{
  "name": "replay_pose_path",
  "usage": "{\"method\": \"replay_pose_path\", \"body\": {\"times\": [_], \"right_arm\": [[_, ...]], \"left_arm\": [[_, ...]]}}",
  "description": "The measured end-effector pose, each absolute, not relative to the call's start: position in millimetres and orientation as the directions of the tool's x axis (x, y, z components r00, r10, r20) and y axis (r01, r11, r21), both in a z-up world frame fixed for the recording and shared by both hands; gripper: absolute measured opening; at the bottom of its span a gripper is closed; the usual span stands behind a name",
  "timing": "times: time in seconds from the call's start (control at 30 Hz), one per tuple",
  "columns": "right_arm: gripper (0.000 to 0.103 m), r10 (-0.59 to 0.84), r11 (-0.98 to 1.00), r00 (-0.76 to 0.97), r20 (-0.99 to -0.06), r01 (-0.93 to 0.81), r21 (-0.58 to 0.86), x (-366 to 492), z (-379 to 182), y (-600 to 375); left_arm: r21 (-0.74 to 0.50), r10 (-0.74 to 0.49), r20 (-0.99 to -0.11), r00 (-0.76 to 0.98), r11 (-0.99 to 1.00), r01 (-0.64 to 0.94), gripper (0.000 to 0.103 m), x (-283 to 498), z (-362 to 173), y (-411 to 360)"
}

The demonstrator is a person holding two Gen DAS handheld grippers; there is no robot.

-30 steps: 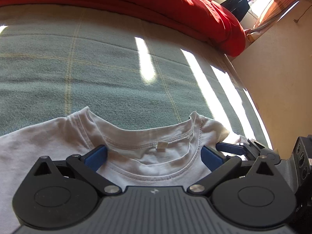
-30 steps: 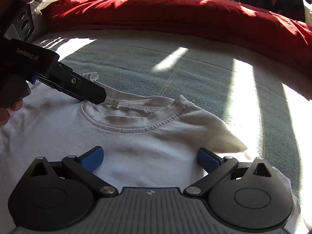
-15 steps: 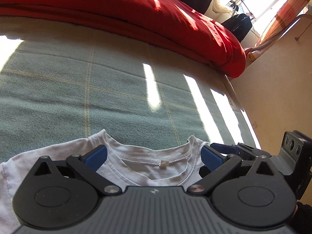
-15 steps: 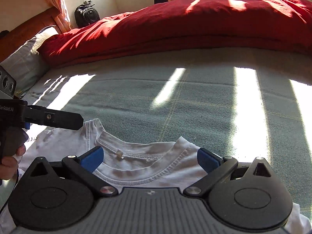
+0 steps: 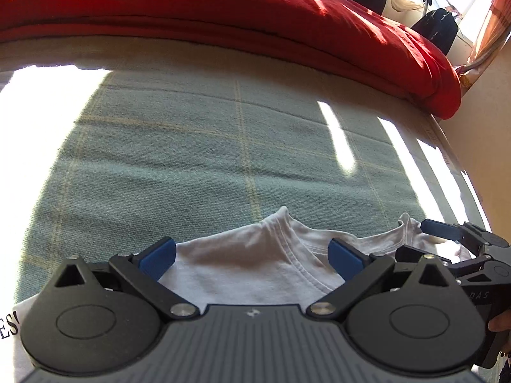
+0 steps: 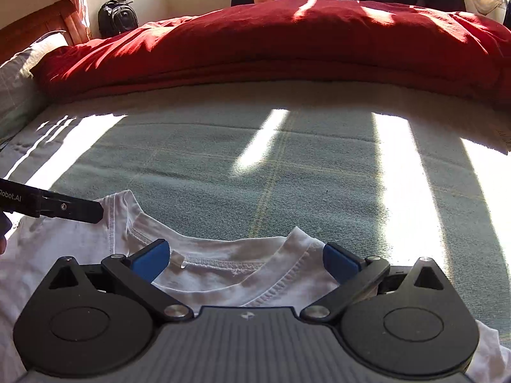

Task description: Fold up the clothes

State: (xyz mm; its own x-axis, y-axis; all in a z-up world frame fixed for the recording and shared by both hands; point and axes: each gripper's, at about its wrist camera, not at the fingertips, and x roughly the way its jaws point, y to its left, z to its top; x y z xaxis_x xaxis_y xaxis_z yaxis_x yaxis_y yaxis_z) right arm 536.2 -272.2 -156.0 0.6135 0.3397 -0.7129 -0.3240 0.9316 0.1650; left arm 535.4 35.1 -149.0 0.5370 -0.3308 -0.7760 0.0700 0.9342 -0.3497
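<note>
soft white t-shirt (image 6: 223, 281), ribbed collar, on woven green blanket (image 6: 287, 172).

Soft cloths showing against matt plastic

The white T-shirt (image 6: 95, 239) is showing thin, ribbed-collar cotton; the green blanket (image 6: 287, 166) is looking coarse and woven; the red duvet (image 6: 287, 38) is lying smooth; the gripper bodies are showing matt black plastic with blue pads (image 6: 150, 260).
</note>
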Motion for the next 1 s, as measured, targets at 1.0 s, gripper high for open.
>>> {"method": "replay_pose_path", "body": {"times": [1.0], "right_arm": [[0.103,0.32,0.946,0.543,-0.776,-0.231,0.228,486.0,-147.9,-317.7]], "left_arm": [[-0.354,-0.264,-0.803,0.534,0.933,-0.072,0.101,486.3,-141.7,116.6]]}}
